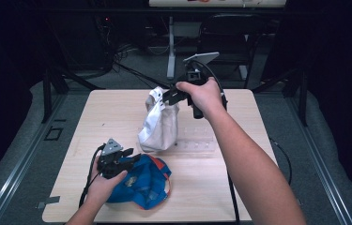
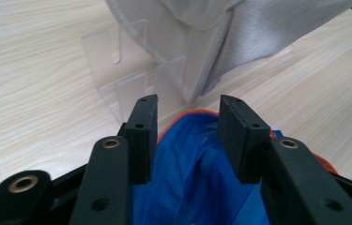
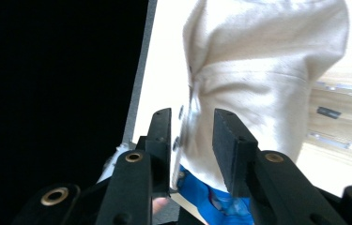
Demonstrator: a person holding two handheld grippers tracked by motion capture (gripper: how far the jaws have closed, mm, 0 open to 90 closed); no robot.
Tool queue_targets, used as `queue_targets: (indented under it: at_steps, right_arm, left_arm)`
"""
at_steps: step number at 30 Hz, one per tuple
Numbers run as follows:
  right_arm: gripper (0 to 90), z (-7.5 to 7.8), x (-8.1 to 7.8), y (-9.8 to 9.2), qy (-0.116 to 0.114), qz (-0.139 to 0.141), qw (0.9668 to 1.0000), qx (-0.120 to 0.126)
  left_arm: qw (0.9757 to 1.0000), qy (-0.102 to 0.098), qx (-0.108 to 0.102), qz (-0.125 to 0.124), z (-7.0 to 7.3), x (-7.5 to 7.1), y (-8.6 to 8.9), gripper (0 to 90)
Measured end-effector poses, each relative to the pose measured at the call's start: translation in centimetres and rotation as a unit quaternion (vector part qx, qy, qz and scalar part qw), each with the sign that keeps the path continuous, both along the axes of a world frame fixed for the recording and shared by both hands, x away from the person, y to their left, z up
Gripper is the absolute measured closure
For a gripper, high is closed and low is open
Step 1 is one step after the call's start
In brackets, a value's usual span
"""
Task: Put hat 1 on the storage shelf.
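The left gripper view reveals a clear stand under the white cap.

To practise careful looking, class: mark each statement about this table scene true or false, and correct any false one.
1. The white cap stands on a clear plastic stand. True.
2. The blue cap lies at the table's far edge. False: it lies near the front edge, by the left gripper.
3. The right gripper is at the top of the white cap. True.
4. The left gripper is clamped shut. False: its jaws stand apart above the blue cap.
5. The table is black metal. False: light wood.
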State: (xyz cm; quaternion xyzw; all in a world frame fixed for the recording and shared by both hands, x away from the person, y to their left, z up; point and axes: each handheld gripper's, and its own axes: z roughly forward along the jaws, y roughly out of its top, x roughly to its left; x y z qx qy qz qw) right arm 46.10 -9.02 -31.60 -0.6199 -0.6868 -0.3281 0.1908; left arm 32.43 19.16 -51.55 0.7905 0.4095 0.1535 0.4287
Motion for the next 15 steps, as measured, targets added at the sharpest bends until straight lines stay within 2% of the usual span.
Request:
queue_targets:
  at_steps: [4,10,15]
  right_arm:
    - [67.4,0.0,-0.8,-0.8,-0.008,0.004,0.9999,-0.005]
    - [66.1,-0.1,-1.7,-1.8,-0.004,0.006,0.9999,-0.009]
    - [65.3,-0.9,-2.6,-2.9,-0.008,0.004,0.9999,-0.006]
  left_arm:
    - [1.0000,-0.003,-0.002,0.008,0.1,-0.3,0.8,56.1]
    - [0.9998,-0.004,-0.002,0.021,-0.1,-0.7,2.1,54.3]
    - [0.9995,-0.001,0.001,0.031,-0.4,-1.2,3.3,53.9]
